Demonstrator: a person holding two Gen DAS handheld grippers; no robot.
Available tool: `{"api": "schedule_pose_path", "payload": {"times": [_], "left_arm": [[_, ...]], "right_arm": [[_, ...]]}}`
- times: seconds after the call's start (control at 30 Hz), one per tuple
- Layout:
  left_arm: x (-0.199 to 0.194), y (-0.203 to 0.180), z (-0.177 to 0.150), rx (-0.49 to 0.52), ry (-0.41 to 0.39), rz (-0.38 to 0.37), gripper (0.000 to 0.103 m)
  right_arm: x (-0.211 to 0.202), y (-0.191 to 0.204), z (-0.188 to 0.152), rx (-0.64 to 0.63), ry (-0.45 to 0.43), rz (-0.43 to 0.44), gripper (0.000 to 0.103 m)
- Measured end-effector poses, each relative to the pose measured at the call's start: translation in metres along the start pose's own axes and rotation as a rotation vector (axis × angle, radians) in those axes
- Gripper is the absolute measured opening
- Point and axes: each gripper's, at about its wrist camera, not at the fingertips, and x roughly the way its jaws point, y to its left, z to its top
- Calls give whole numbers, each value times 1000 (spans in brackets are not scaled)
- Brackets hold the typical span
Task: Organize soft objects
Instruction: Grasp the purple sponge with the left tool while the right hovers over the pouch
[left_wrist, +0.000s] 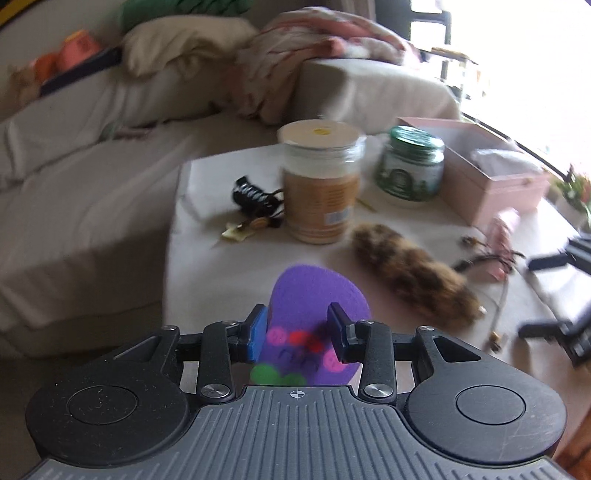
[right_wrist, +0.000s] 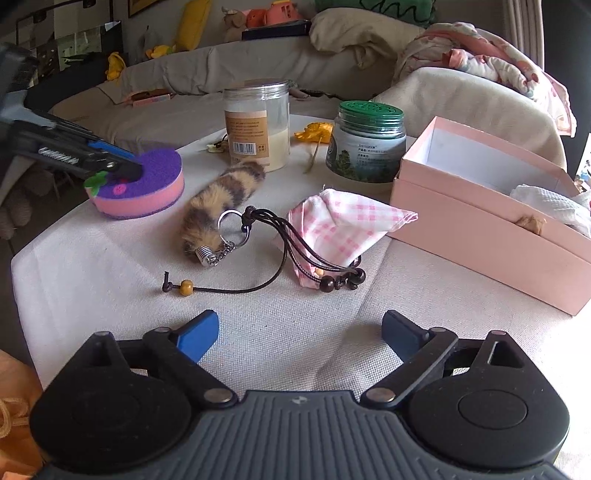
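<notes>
Sofa-side desk (right_wrist: 295, 317): only tissue in pink box (right_wrist: 491, 236); beside it checked pouch (right_wrist: 343, 229), fur tail (right_wrist: 218, 203) wait. Left hand-held gripper (left_wrist: 301, 332) pinches purple sponge (left_wrist: 314, 302); right hand-held gripper (right_wrist: 299, 336) spread, empty.

two jars (right_wrist: 258, 125), black hair clip (left_wrist: 248, 194)

Sponge cake (right_wrist: 142, 184): porous foam, matt purple top, pink side bands. Fur tail (right_wrist: 221, 199): shaggy pile with shiny metal key ring (right_wrist: 232, 228). Pouch (right_wrist: 340, 229): woven checked cloth. Jar (right_wrist: 257, 123): clear glossy plastic. Box (right_wrist: 491, 236): smooth matt pink card. Worktop (right_wrist: 110, 280): coarse off-white cloth.
</notes>
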Motion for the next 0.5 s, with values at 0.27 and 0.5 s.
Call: {"api": "schedule_pose_path", "payload": {"times": [0.27,0.5], "left_arm": [[-15,-8,0,17,-84,-2,40],[-5,-38,-11,161,-11,-26,41]], "right_arm": [[2,1,0,-12,8,11,100],[3,2,1,-15,10,14,101]]}}
